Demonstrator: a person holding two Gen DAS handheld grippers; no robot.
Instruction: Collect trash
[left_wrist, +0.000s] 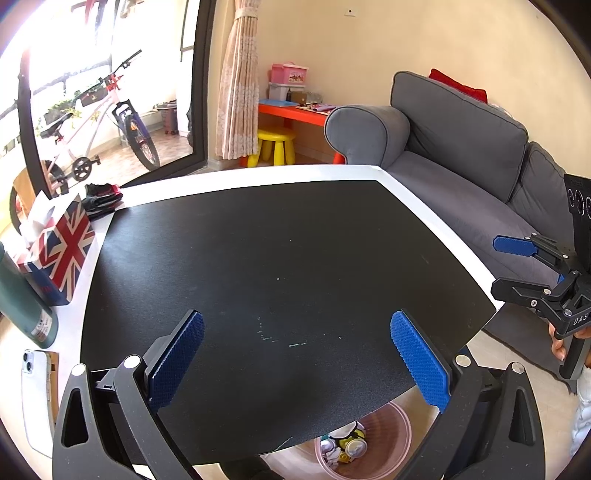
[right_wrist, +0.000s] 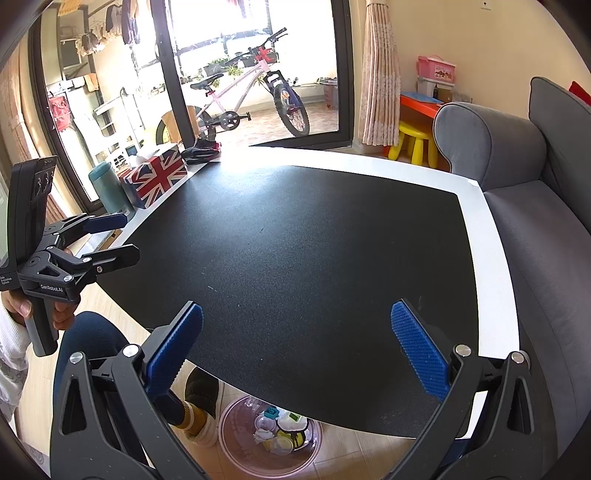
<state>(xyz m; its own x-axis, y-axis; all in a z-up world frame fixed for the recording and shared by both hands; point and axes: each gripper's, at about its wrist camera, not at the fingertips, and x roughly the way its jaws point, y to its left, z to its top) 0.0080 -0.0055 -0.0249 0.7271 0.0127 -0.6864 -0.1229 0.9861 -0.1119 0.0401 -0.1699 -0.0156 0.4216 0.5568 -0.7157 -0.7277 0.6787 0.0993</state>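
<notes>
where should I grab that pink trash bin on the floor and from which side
Pinch the pink bin's upright rim wall on its exposed near side, coming straight down: the black mat's table edge overhangs its far part. Both grippers are open and empty.

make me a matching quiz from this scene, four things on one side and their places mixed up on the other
Things:
1. bin
2. stool
3. tissue box
4. bike

Places:
A. outside the glass door
B. on the floor under the table's near edge, with trash in it
C. under the orange desk by the sofa
D. on the table's white border, left of the black mat

Pairs: 1-B, 2-C, 3-D, 4-A
</notes>
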